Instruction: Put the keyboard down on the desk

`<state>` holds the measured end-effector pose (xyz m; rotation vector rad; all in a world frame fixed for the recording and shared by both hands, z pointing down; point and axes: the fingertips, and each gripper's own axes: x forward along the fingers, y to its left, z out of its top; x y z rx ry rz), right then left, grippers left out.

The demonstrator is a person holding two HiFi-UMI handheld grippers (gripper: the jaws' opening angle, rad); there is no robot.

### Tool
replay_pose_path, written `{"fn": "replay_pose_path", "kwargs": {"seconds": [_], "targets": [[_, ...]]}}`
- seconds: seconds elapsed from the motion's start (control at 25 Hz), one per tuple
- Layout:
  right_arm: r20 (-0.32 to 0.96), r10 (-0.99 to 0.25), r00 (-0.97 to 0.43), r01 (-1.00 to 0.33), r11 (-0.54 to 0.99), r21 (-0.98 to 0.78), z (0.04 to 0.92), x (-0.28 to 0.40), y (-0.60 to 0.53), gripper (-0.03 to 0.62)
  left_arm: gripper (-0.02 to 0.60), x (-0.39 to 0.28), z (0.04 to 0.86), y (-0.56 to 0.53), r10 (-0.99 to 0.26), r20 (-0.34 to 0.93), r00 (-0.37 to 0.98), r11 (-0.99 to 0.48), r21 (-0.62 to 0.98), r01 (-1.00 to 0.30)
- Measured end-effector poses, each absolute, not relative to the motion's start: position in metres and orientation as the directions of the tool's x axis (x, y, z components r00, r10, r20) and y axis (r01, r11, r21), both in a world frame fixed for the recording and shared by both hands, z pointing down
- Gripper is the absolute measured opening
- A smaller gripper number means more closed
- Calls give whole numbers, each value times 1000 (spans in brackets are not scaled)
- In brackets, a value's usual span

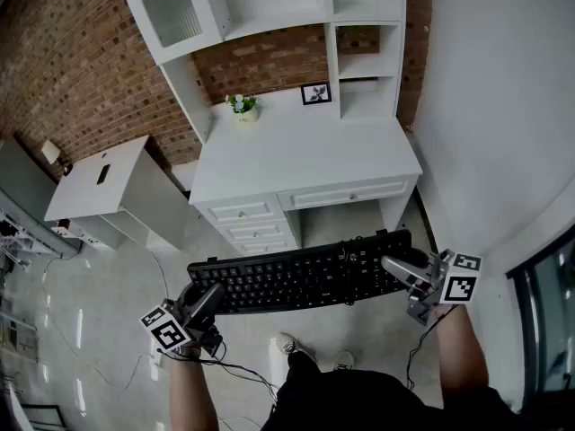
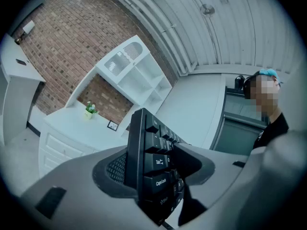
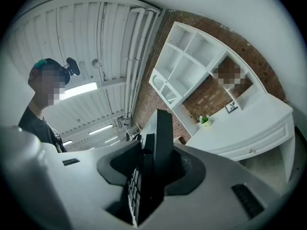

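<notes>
The head view looks steeply down; each gripper view hugs a keyboard (image 1: 301, 277) end, facing the bench (image 1: 305, 151) all 3 share.

The keyboard (image 1: 301, 278) is seen as black with white key legends, the left tongs (image 1: 208, 296) and right tongs (image 1: 397, 266) as grey with black-and-white square markers (image 1: 167, 330), the worktop (image 1: 305, 151) and shelving (image 1: 269, 7) as white, the wall (image 1: 81, 61) as red-brown brick, and the plant (image 1: 241, 103) as green.

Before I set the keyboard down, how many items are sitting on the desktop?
2. A potted plant stands at the back left of the desktop, and a framed picture stands to its right, also at the back. Nothing else shows there.
</notes>
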<state>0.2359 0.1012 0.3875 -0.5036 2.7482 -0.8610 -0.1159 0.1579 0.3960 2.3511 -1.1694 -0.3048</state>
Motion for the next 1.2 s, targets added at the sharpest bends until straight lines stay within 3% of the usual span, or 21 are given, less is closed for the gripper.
{"fn": "replay_pose_path", "kwargs": {"seconds": [1.2], "targets": [[-152,-370,-916,-238,809,-537,368,258,101,164,264,-94,372,160,-801,-5,599,-526,485,-699]]}}
